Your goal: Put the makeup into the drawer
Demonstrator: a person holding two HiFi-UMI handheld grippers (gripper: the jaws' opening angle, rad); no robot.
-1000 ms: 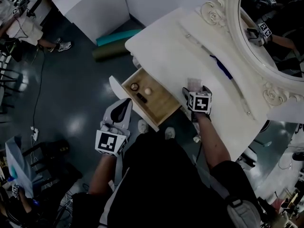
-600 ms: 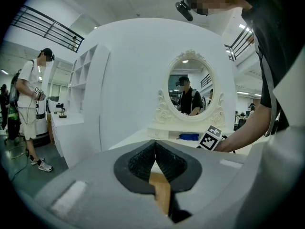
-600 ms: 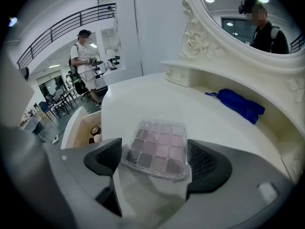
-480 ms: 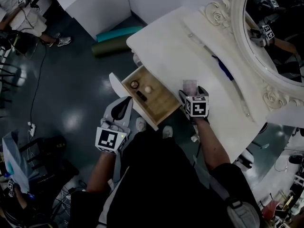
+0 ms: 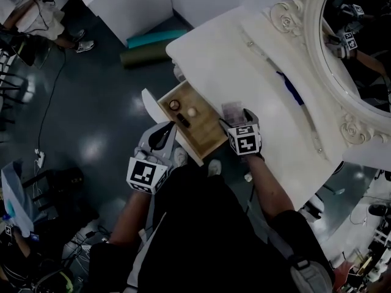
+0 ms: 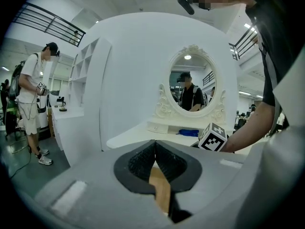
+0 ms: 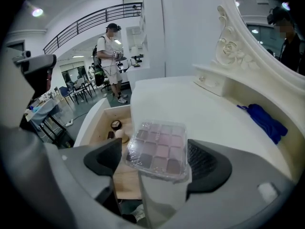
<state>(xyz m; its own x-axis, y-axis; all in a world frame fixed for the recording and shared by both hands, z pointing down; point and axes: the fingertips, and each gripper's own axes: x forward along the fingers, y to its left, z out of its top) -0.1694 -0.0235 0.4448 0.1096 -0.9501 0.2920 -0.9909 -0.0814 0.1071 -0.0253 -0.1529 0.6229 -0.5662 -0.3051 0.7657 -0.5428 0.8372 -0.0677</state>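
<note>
Between the jaws of the right gripper [image 7: 157, 165] a palette [image 7: 159, 149] was grasped, held off the table [image 7: 190, 109] at its front edge, just beside the open drawer [image 7: 102, 120]. Only in the right gripper view could its grid of pink and brown squares under a clear lid be made out. In the head view the palette [image 5: 233, 111] was seen merely as a pale patch ahead of the right gripper [image 5: 235, 117]. The same view placed it at the right side of the drawer [image 5: 204, 132], over the table's [image 5: 244, 66] edge.

Inside the drawer a round compact [image 5: 174, 105], a pale ball [image 5: 191, 112] and a dark stick [image 5: 182, 124] were seen, all toward its front end.

The left gripper [image 5: 160, 138] was held low, close by the drawer's front corner; contact could not be judged. In the left gripper view its jaws [image 6: 155, 163] were shown clenched together with nothing gripped, and a strip of wood was visible through the notch below them.

Further back a blue thing [image 5: 290, 89] lay on the table before the mirror [image 5: 342, 54]. In the left gripper view the person's reflection was shown in the mirror [image 6: 190, 85].
</note>
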